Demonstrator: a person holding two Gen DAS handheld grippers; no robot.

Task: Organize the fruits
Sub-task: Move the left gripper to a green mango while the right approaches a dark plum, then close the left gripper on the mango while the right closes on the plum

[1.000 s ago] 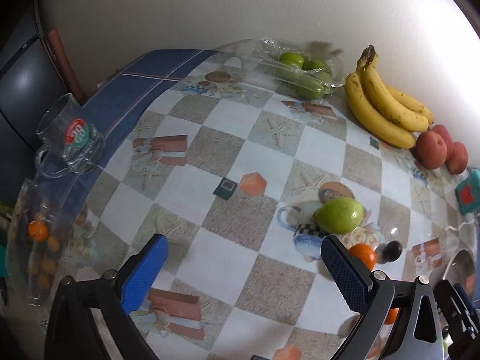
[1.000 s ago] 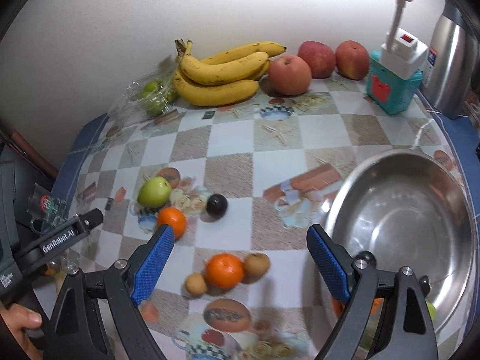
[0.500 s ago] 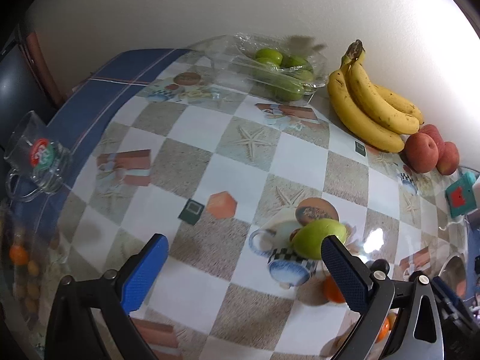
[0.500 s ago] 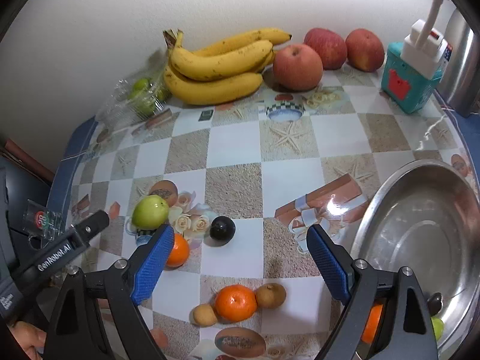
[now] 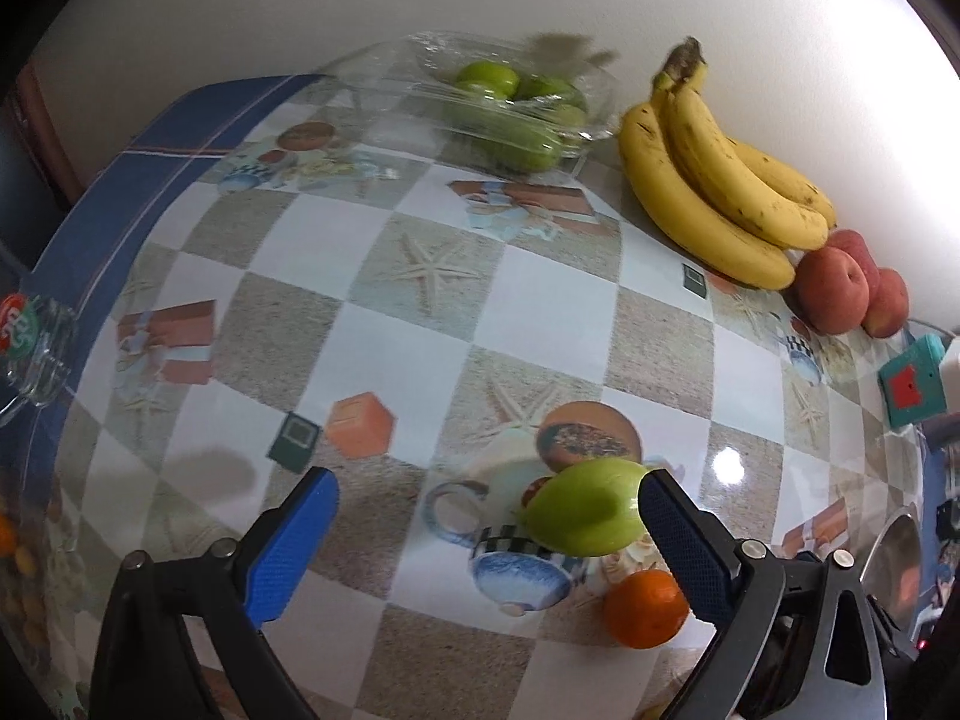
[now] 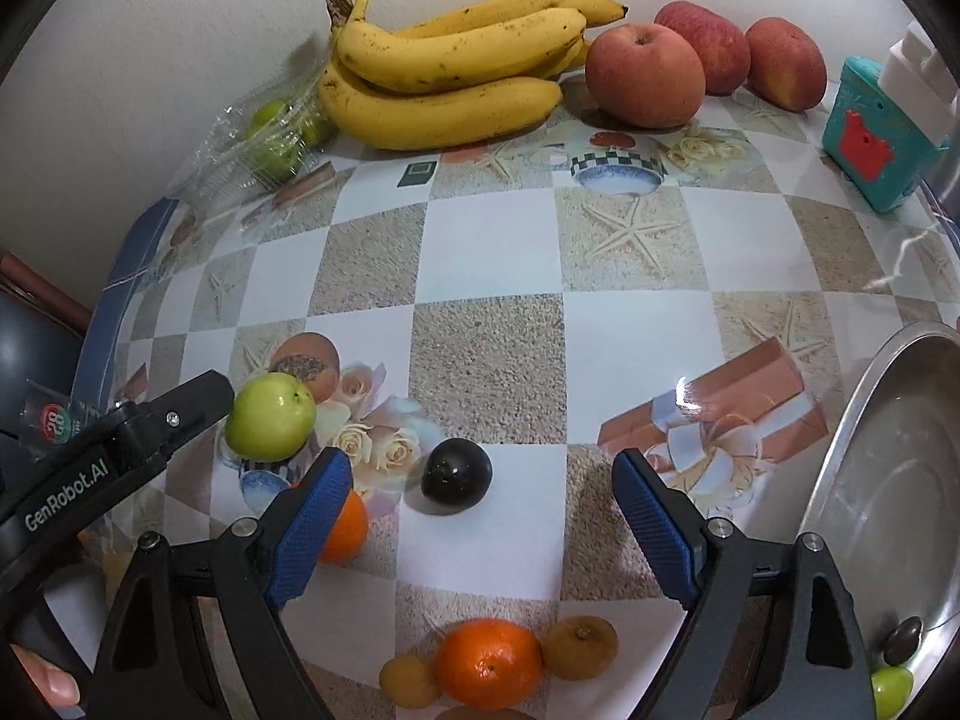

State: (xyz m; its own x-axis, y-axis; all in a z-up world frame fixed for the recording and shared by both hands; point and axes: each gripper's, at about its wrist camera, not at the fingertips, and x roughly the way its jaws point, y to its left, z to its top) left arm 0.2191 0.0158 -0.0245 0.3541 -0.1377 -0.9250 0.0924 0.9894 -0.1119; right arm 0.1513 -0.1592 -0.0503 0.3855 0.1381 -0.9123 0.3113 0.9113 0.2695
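A green guava (image 5: 585, 513) (image 6: 271, 417) lies on the patterned tablecloth. My left gripper (image 5: 480, 546) is open, its right finger next to the guava; the guava sits between the fingers toward the right one. It shows in the right wrist view as a black finger (image 6: 168, 420) beside the guava. My right gripper (image 6: 480, 531) is open and empty, above a dark plum (image 6: 456, 471). Oranges (image 6: 487, 663) (image 5: 645, 609) lie near the front. Bananas (image 6: 444, 75) (image 5: 714, 186) and red apples (image 6: 645, 75) (image 5: 834, 291) lie by the wall.
A steel bowl (image 6: 888, 480) at the right holds small fruits. A clear plastic pack of green fruits (image 5: 510, 108) lies at the back. A teal box (image 6: 870, 132) stands at the back right. A glass mug (image 5: 30, 348) stands at the left edge. Small brown fruits (image 6: 579, 645) flank the front orange.
My left gripper has moved forward and to the right, so the guava now lies between its fingers. My right gripper has moved forward over the table toward the plum.
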